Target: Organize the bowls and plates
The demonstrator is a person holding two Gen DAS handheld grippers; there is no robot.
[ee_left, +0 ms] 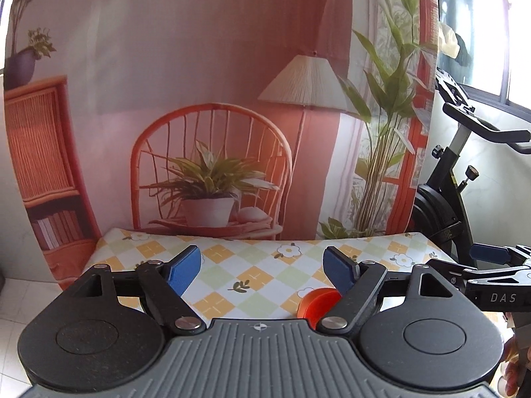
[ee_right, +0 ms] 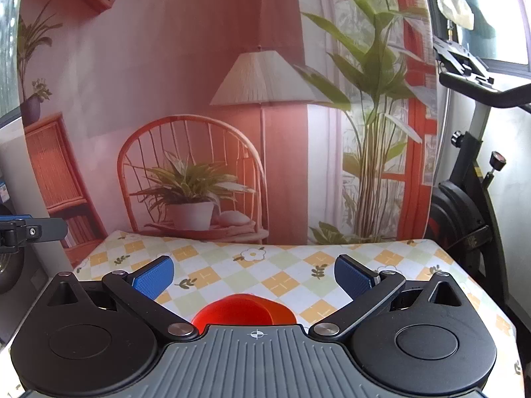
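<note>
We hold two grippers over the surface (ee_right: pixel 298 265), covered w/ a checked floral cloth. L gripper (ee_left: pixel 262 270): jaws apart, nothing between the blue pads (ee_left: pixel 184 273). R gripper (ee_right: pixel 254 277): jaws apart too, nothing gripped.

Nearest thing: an orange bowl (ee_right: pixel 244 310) on the cloth, just in front of the R gripper body, roughly centred between its jaws but lower, partly hidden by the housing. In the L wrist view the same bowl (ee_left: pixel 318 303) sits by the right-hand finger, half hidden behind its linkage; we can't tell if they touch. We see no more than its rim and part of its inside, so shape is approx.

At the right edge of the L wrist view, part of the R gripper (ee_left: pixel 491 275) shows, marked "DAS", w/ a bit of a hand (ee_left: pixel 512 364) below it. The L gripper's tip (ee_right: pixel 23 227) shows at the left edge of the R wrist view.

Farther back, the cloth runs to a printed backdrop (ee_left: pixel 199 99): wicker chair, potted plant, lamp, shelf. Right of the backdrop stands an exercise bike (ee_right: pixel 464 165), by a window (ee_left: pixel 497 33).
</note>
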